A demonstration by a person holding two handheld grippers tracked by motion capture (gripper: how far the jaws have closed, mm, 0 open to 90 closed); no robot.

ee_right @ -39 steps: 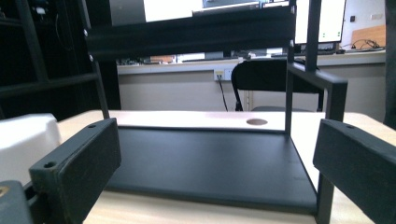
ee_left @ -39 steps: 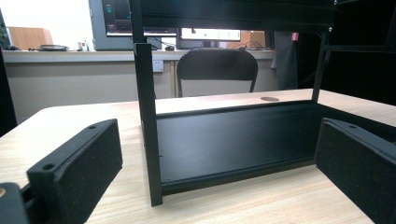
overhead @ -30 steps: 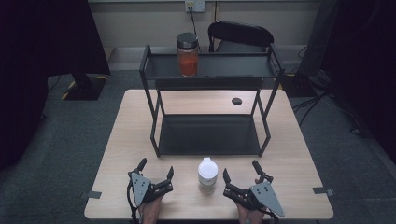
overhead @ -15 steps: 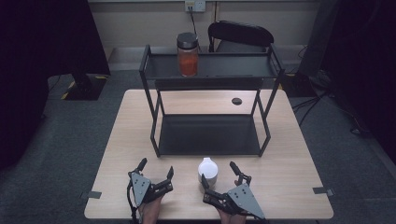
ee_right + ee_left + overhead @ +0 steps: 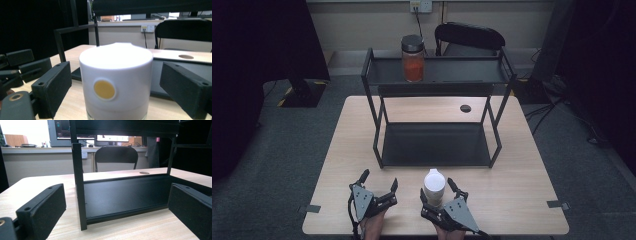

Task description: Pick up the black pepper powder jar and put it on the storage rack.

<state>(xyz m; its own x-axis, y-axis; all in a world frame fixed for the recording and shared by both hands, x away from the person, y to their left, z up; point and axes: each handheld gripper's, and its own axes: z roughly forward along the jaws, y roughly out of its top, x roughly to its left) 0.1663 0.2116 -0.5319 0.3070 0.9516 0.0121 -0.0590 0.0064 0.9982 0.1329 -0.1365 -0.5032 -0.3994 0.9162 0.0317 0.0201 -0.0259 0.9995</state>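
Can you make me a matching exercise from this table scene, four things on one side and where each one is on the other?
Things:
1. jar
2. white container
3. chair
4. left claw

Places:
A. behind the table
B. between the right claw's jaws
C. on the rack's top shelf
D. on the table's near edge, holding nothing

Pairs: 1-C, 2-B, 3-A, 4-D

White jar (image 5: 116,80), small round yellow spot at six o'clock below its lid. Black gripper pads (image 5: 53,87). Black two-tier rack (image 5: 437,150) on pale wood-grain table (image 5: 522,200). At twelve o'clock, glass jar (image 5: 413,59), dark lid, orange-red contents, possibly powder. Black chair (image 5: 469,37). Dark grey floor (image 5: 287,165).
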